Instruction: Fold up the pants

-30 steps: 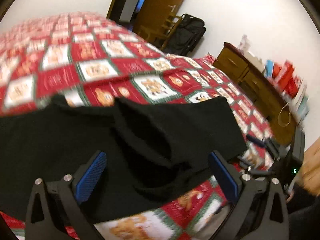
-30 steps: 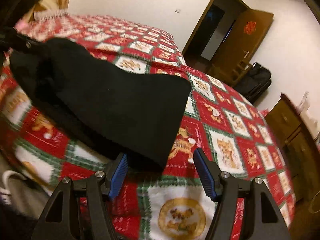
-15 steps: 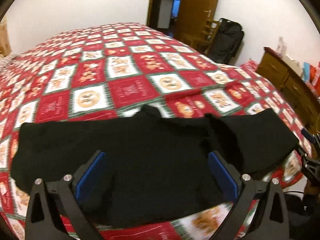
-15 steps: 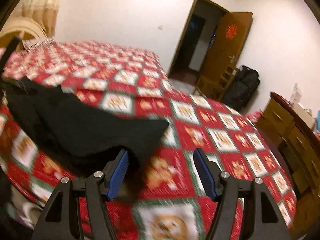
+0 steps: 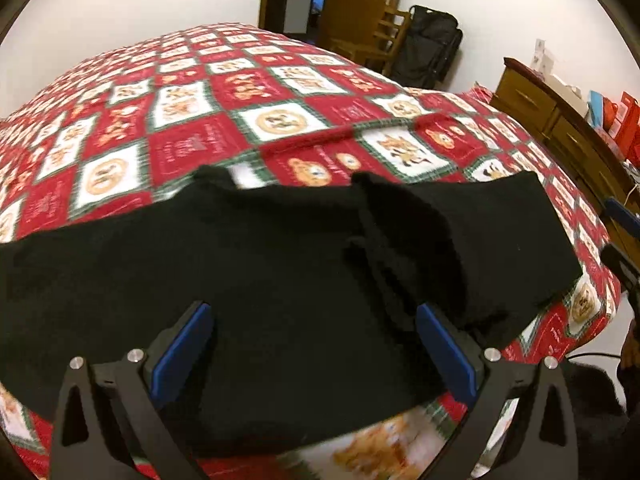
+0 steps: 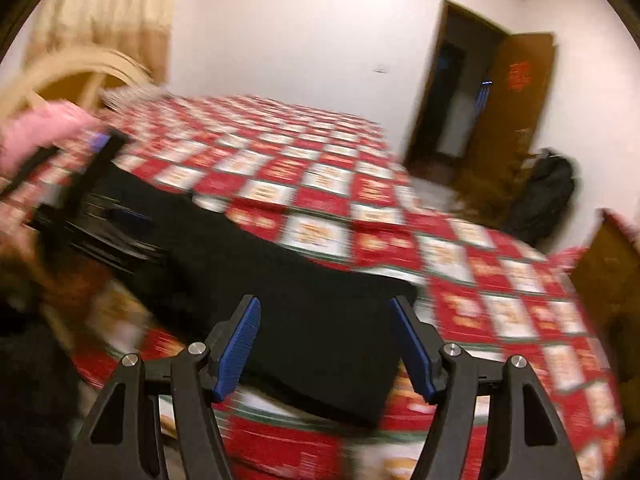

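Observation:
Black pants (image 5: 280,272) lie spread across the near edge of a bed with a red, white and green patterned cover (image 5: 248,112). A bunched fold runs through the cloth right of centre. My left gripper (image 5: 314,340) is open and empty, hovering over the pants' near edge. In the right wrist view the pants (image 6: 312,320) lie along the bed edge, one squared end to the right. My right gripper (image 6: 326,340) is open and empty above that end. The left gripper (image 6: 100,216) shows blurred at the far left of that view.
A wooden dresser (image 5: 560,120) stands to the right of the bed, with red items on top. A black bag (image 5: 430,56) and a wooden chair (image 5: 372,48) sit by the open door (image 6: 516,112). A curtain and headboard (image 6: 92,68) are at the left.
Both grippers have swung sideways along the bed edge; the right view is blurred by motion. The pants now lie flatter and more spread out. Both grippers stay open and empty.

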The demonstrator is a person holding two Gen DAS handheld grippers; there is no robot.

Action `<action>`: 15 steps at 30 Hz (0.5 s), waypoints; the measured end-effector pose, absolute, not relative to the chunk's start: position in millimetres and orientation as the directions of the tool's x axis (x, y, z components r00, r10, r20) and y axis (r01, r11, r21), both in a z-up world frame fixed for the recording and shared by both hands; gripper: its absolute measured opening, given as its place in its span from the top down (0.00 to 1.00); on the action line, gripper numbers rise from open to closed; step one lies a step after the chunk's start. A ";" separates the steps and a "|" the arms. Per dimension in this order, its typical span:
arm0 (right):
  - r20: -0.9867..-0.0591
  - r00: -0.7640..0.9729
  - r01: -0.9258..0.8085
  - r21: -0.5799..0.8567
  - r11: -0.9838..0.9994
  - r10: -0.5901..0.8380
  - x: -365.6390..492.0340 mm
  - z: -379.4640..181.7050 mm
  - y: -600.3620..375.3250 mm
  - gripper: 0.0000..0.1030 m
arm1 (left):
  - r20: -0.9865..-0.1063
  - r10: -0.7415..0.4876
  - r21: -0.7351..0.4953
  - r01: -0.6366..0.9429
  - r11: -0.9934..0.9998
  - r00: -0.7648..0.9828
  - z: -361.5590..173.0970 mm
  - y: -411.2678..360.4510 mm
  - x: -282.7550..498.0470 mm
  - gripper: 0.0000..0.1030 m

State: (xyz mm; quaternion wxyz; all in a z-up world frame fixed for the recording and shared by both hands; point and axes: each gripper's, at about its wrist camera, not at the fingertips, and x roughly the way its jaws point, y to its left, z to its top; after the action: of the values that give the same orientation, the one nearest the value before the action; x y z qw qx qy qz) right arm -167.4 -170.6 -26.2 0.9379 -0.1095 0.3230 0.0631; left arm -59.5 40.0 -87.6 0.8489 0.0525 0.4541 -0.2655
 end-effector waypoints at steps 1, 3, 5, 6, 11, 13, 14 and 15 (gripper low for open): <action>-0.630 0.771 -0.238 -0.151 0.959 0.092 -161.6 -31.1 -160.1 0.34 | -0.795 -0.405 -0.151 0.499 0.853 0.452 -88.3 36.7 -57.5 0.00; -0.640 0.753 -0.325 -0.155 0.933 0.156 -148.6 -42.2 -136.3 0.34 | -0.797 -0.404 -0.160 0.488 0.858 0.449 -91.1 32.4 -50.3 0.00; -0.646 0.743 -0.374 -0.182 0.910 0.176 -134.9 -53.4 -116.1 0.35 | -0.801 -0.398 -0.168 0.471 0.866 0.447 -90.7 32.9 -41.5 0.00; -0.656 0.730 -0.394 -0.179 0.901 0.189 -126.3 -59.9 -108.2 0.35 | -0.801 -0.389 -0.164 0.458 0.874 0.455 -87.5 35.2 -37.8 0.00; -0.728 0.639 -0.430 -0.068 0.900 0.250 -90.8 -88.2 -101.3 0.91 | -0.747 -0.393 -0.169 0.418 0.893 0.536 -56.6 67.8 -35.1 0.00; -0.735 0.618 -0.417 -0.005 0.909 0.279 -86.4 -90.2 -108.7 0.92 | -0.743 -0.375 -0.161 0.396 0.904 0.554 -51.1 81.4 -35.4 0.00; -0.730 0.612 -0.416 0.030 0.909 0.304 -87.2 -87.5 -113.1 0.93 | -0.746 -0.368 -0.161 0.386 0.908 0.556 -51.2 86.0 -35.1 0.00; -0.720 0.605 -0.425 0.069 0.903 0.340 -89.5 -83.2 -117.7 0.93 | -0.749 -0.362 -0.163 0.376 0.912 0.554 -52.3 91.1 -35.1 0.00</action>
State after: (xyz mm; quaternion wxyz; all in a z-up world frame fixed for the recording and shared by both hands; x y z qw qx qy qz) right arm -89.5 -117.7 -83.2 0.8941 -0.0546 0.3898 0.2138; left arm -35.1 91.1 -52.3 0.8815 0.0081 0.4232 -0.2094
